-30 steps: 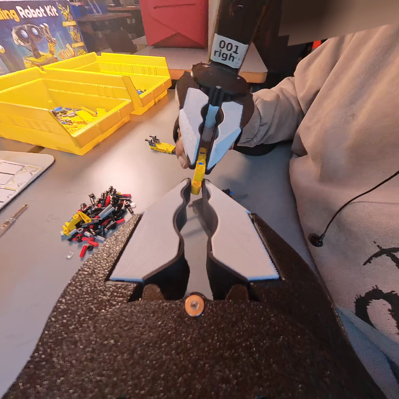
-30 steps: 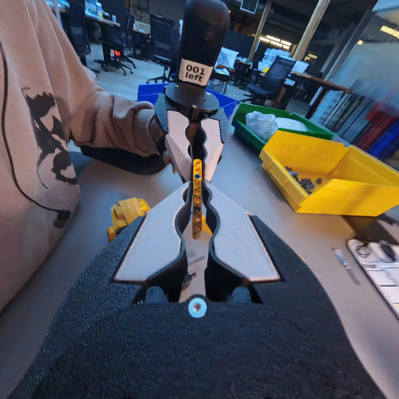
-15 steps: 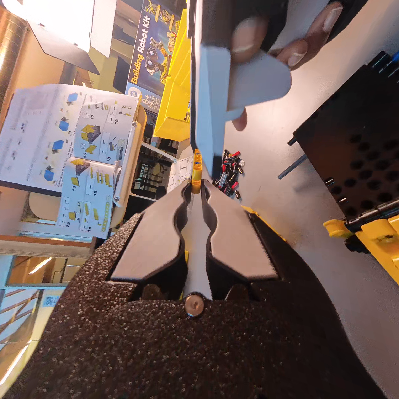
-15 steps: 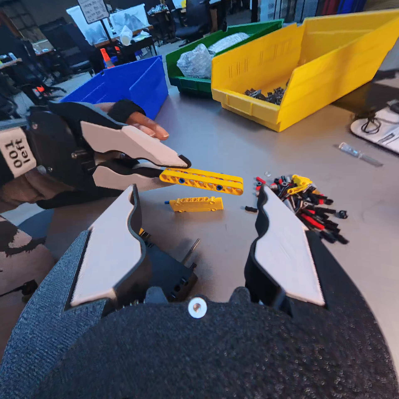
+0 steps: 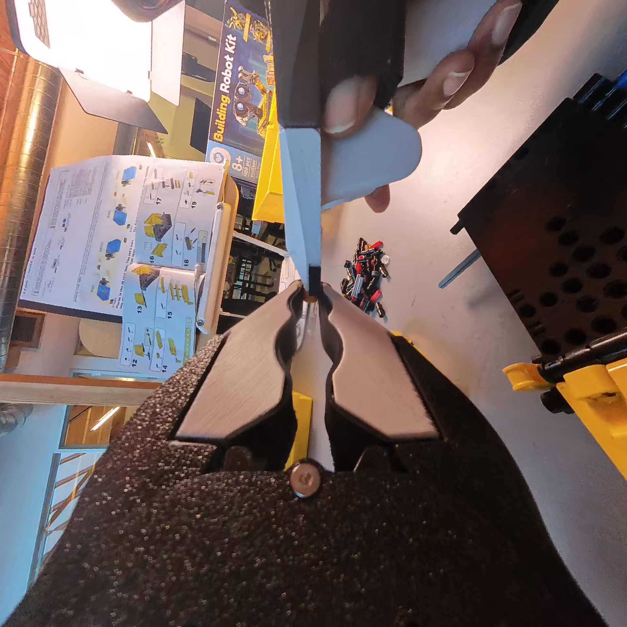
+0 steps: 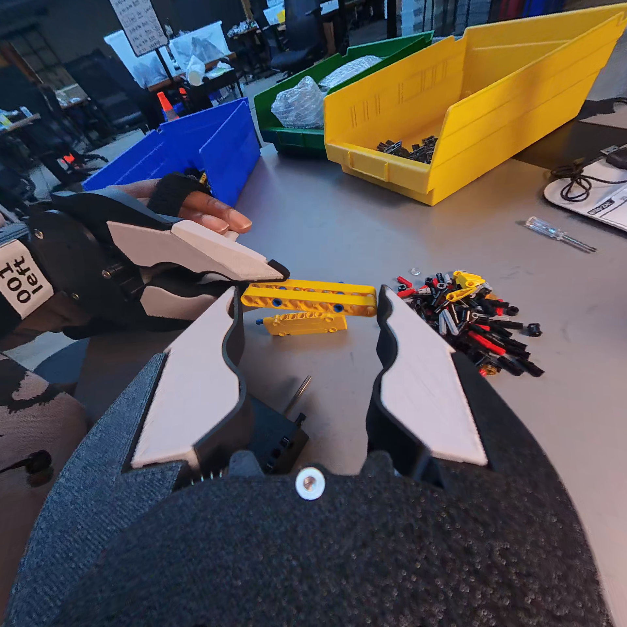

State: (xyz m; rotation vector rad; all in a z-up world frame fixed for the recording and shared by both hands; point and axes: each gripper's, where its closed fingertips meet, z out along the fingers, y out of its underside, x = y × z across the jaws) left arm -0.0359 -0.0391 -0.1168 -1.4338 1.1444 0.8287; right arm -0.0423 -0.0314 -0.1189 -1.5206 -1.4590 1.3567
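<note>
My left gripper (image 5: 310, 291) is rolled on its side and shut on one end of a long yellow beam with holes (image 5: 309, 298); only that end shows between its tips. In the right wrist view the left gripper (image 6: 268, 281) holds the beam (image 6: 308, 298) level above the table. My right gripper (image 6: 308, 302) is open, with the beam spanning the gap between its two fingertips. I cannot tell whether they touch it. One right finger (image 5: 302, 203) shows edge-on just in front of the left tips. A shorter yellow part (image 6: 305, 324) lies on the table below the beam.
A pile of small black, red and yellow pins (image 6: 471, 322) lies to the right. Yellow (image 6: 475, 112), green (image 6: 339, 68) and blue (image 6: 203, 142) bins stand behind. There is also a screwdriver (image 6: 556, 234), a black perforated block (image 5: 559, 271), a yellow assembly (image 5: 593, 407) and instruction sheets (image 5: 125, 254).
A second ago both grippers were shut on the beam. The right gripper has opened and let go; the left has rolled sideways with the beam. The right has since moved closer around the beam.
</note>
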